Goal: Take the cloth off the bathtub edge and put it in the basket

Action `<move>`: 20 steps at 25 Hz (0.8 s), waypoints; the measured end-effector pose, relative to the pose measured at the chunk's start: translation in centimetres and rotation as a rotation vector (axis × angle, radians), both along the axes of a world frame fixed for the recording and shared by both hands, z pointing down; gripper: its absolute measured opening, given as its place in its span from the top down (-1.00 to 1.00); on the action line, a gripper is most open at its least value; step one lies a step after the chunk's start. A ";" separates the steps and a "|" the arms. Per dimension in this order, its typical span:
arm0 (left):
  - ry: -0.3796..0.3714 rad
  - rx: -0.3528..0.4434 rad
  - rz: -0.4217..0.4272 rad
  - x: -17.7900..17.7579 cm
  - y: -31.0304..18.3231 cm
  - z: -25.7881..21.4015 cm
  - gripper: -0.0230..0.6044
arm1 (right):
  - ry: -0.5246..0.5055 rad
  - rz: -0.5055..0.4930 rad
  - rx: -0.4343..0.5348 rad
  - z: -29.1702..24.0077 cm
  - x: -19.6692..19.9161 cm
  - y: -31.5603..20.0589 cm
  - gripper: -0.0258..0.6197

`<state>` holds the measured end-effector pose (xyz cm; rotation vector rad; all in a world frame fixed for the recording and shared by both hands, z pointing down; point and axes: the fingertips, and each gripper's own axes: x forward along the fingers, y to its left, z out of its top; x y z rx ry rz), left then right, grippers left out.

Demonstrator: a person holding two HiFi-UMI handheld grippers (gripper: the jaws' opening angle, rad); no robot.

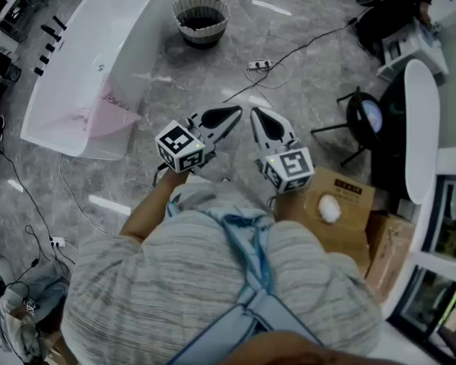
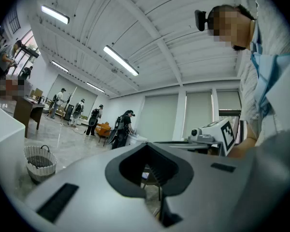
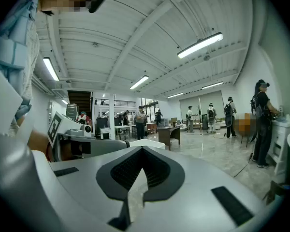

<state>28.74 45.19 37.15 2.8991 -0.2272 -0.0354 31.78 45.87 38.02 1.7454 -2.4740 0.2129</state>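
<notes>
The left gripper [image 1: 229,117] and the right gripper [image 1: 260,120] are both closed and hold nothing. They are side by side in front of the person's chest. The pink cloth [image 1: 106,114] lies over the bathtub [image 1: 99,36] edge, near its closer end. The basket [image 1: 201,30] stands on the floor beyond the tub's far end.

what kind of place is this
Probably a big open lab or workshop hall staged with home props: a white bathtub and a basket stand on polished stone floor, with strip lights overhead and people among desks.
</notes>
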 end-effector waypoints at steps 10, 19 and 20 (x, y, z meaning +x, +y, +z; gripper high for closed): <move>0.003 -0.030 -0.022 -1.4 -0.9 0.4 0.92 | 0.000 -0.023 -0.016 0.5 -1.1 -1.1 0.91; 0.007 -0.046 -0.025 -1.1 -0.8 0.9 0.92 | -0.040 -0.066 -0.005 0.3 -1.4 -1.2 0.91; 0.008 -0.047 -0.024 -1.0 -0.8 1.0 0.92 | -0.066 -0.070 -0.003 0.3 -1.4 -1.1 0.91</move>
